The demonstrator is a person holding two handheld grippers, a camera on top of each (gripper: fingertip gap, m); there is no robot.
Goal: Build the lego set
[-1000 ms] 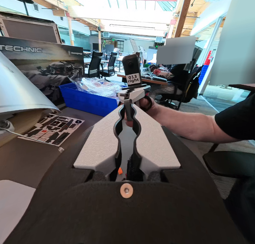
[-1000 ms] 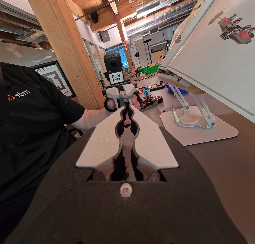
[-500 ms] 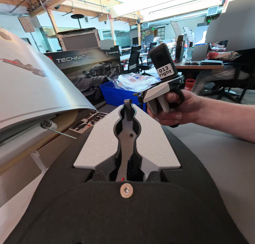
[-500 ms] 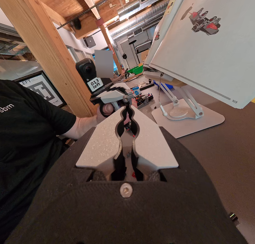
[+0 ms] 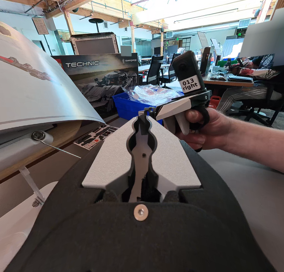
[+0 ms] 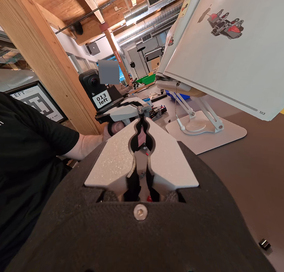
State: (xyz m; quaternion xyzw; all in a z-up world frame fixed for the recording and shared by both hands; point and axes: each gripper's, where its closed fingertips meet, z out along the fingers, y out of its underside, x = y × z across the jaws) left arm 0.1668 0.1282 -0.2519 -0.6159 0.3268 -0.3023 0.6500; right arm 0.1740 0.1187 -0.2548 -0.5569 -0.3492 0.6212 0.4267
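Observation:
My left gripper (image 5: 143, 118) is shut on a dark grey lego piece (image 5: 143, 126), held above the table. My right gripper (image 6: 142, 120) is shut on a small black lego piece (image 6: 142, 123). The two grippers meet tip to tip. In the left wrist view the right gripper (image 5: 151, 110) comes in from the right, and its small piece touches the top of my grey piece. In the right wrist view the left gripper (image 6: 144, 109) comes in from the left with a grey rounded piece end (image 6: 140, 110) at its tips. A part-built lego model (image 6: 157, 110) lies on the table behind.
An open instruction book (image 6: 222, 52) rests on a white stand (image 6: 204, 130). A lego box (image 5: 104, 78), a blue bin (image 5: 130, 106) of plastic bags and a sticker sheet (image 5: 95, 136) sit behind. A small black piece (image 6: 264, 244) lies on the table at lower right. Only a small space, under 4 cm, lies between the two pairs of fingers.
The grippers faced each other head-on; both have swung round, so each now crosses the other at an angle. The tips stay together and both stay shut.

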